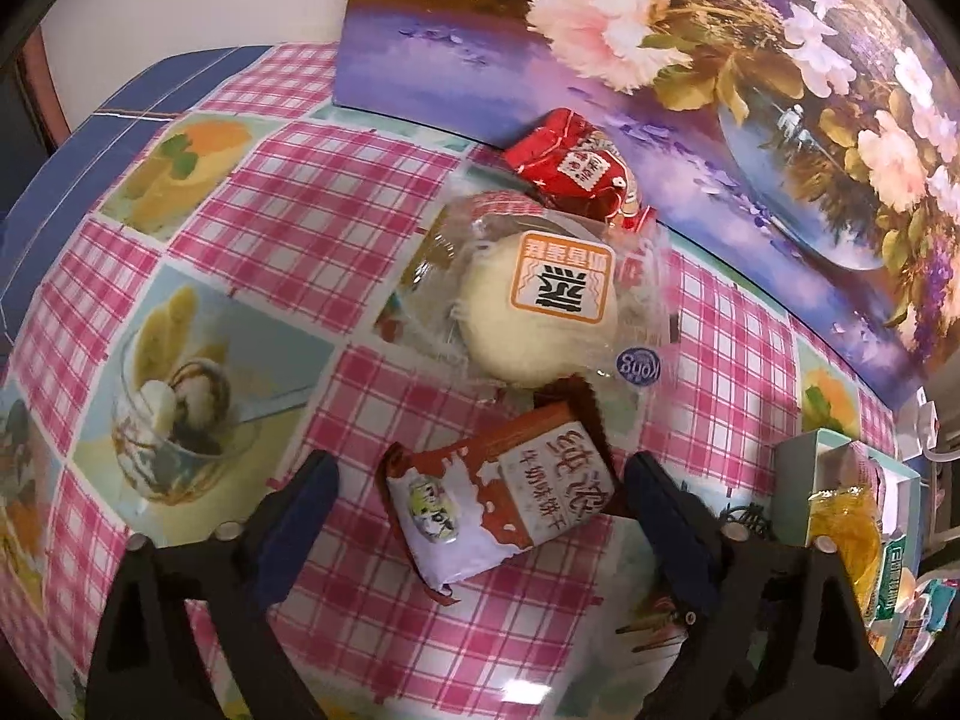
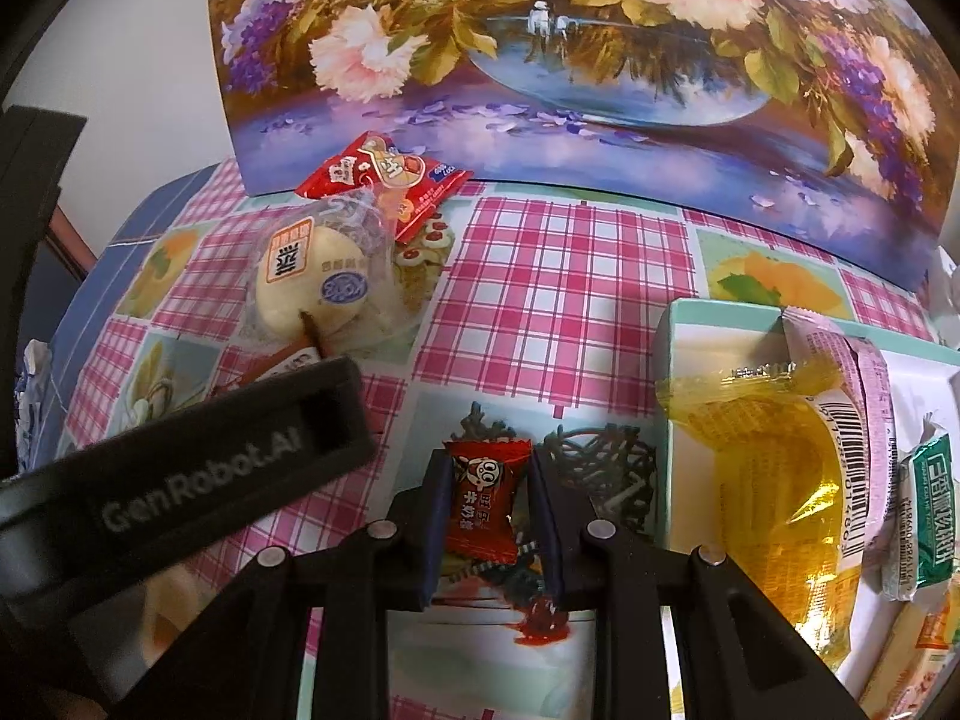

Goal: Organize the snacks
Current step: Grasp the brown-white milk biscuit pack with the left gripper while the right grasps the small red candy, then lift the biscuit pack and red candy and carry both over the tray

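In the left wrist view my left gripper (image 1: 480, 480) is open, its fingers on either side of a brown-and-white milk biscuit pack (image 1: 504, 504) lying on the checked tablecloth. Beyond it lie a wrapped white bun (image 1: 534, 312) and a red snack pack (image 1: 576, 171). In the right wrist view my right gripper (image 2: 486, 498) is shut on a small red candy (image 2: 483, 501) above the table. The bun (image 2: 318, 288) and red pack (image 2: 384, 180) show at far left. A mint-rimmed white box (image 2: 678, 348) at right holds a yellow pack (image 2: 774, 480).
A flower painting (image 2: 570, 60) stands along the back of the table. The left gripper's body (image 2: 180, 480) crosses the right wrist view at left. The box (image 1: 798, 480) with its snacks also shows at the right edge of the left wrist view. A green pack (image 2: 924, 510) lies in the box.
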Demonstrator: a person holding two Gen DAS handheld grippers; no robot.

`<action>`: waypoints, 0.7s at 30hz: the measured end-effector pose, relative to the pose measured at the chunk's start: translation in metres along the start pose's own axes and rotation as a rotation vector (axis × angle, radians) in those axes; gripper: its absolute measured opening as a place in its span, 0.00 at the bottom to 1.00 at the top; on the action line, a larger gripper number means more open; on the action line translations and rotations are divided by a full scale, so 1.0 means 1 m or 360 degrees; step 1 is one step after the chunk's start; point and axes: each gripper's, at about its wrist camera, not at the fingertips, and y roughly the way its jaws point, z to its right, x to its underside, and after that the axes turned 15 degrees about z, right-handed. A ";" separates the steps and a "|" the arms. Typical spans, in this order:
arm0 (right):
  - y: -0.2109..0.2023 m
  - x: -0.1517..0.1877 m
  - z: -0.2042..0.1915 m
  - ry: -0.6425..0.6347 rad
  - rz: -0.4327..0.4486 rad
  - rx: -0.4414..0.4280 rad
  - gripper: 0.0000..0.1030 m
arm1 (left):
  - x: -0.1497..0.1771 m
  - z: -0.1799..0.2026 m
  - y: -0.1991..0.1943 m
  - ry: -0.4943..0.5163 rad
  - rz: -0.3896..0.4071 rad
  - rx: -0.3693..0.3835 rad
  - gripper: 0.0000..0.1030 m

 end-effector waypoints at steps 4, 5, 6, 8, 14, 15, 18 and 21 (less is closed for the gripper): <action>0.000 0.000 0.001 0.0002 0.0001 0.0008 0.27 | -0.003 -0.002 -0.004 0.0036 -0.0010 -0.0015 0.75; 0.000 0.000 0.001 0.0004 0.0000 0.0009 0.27 | -0.003 -0.002 -0.004 0.0046 -0.0010 -0.0018 0.75; 0.000 0.000 0.001 0.0007 -0.0003 0.0010 0.27 | -0.002 -0.002 -0.004 0.0045 -0.0011 -0.0020 0.74; -0.001 -0.001 0.002 0.0015 -0.0008 0.0000 0.26 | -0.004 -0.004 -0.005 0.0026 -0.0019 -0.0016 0.73; -0.009 -0.008 0.000 0.0023 0.0038 -0.0020 0.26 | -0.008 -0.009 -0.010 0.0018 0.0003 -0.0036 0.72; -0.012 -0.010 -0.001 0.0025 0.0049 -0.0020 0.26 | -0.009 -0.010 -0.012 0.0010 0.0004 -0.0031 0.72; -0.022 -0.019 0.000 0.0042 0.0087 -0.0009 0.26 | -0.015 -0.013 -0.021 -0.0013 0.0037 -0.0020 0.72; -0.032 -0.028 0.002 0.0055 0.0133 0.0002 0.26 | -0.023 -0.015 -0.035 -0.0020 0.0095 -0.0017 0.72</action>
